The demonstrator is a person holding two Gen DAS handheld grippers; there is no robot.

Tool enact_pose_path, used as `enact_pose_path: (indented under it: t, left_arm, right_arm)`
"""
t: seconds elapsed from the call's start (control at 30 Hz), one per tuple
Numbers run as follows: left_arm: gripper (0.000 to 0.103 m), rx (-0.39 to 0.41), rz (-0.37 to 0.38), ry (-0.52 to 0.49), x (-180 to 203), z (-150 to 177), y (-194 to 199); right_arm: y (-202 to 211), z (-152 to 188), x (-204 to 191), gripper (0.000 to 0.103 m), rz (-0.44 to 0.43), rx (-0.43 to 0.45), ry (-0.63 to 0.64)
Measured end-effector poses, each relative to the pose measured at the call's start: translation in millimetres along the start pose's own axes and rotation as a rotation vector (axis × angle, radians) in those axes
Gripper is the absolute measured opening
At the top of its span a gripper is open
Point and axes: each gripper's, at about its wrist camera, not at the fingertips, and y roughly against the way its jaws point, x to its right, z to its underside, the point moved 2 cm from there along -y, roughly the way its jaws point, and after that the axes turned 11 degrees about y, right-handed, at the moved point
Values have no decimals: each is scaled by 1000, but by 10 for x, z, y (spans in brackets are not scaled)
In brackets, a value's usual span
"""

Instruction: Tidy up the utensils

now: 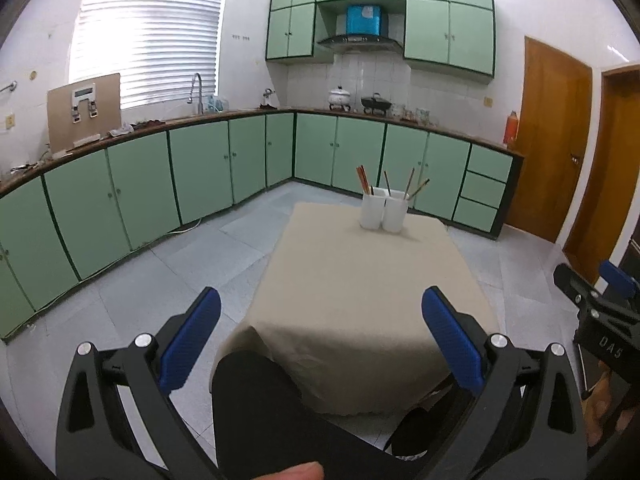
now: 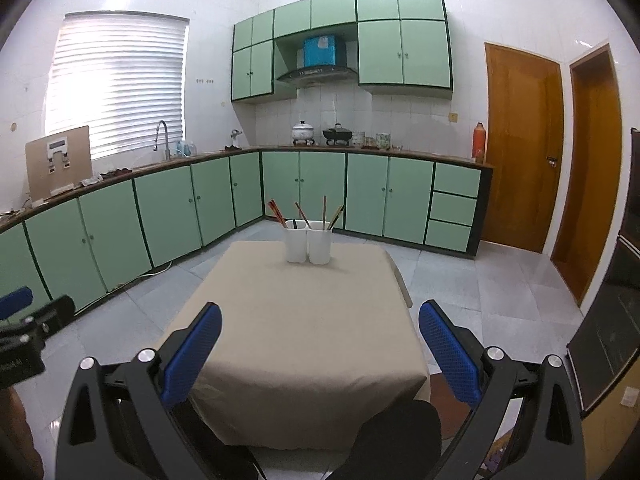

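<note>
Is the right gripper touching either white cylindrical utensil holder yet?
Apart. The right wrist view shows the right gripper open, with bare beige tablecloth before the white holders.

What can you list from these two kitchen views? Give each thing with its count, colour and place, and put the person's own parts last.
Holders: two, white, touching side by side at the table's far end.
Chopsticks: several, red and brown, upright in the holders.
Table: one, beige cloth, centre of the floor.
Cabinets: many, green, under the counter and on the wall.
Pots: two, one white and one black, on the far counter.
Doors: two, brown wood, right wall.
Window blind: one, white, left wall.
Left gripper: open, blue pads.
Right gripper: open, blue pads.
</note>
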Motion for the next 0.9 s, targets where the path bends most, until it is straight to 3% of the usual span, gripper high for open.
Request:
enact_pose_path:
  t: [0.37,0.9]
  left_arm:
    - [98,44,-28,11,-80,54,253]
    - [98,59,-30,11,-105,99,312]
  right_arm:
    - [47,49,3,97,-6,8,-1]
    - [127,108,25,97,12,24,-6]
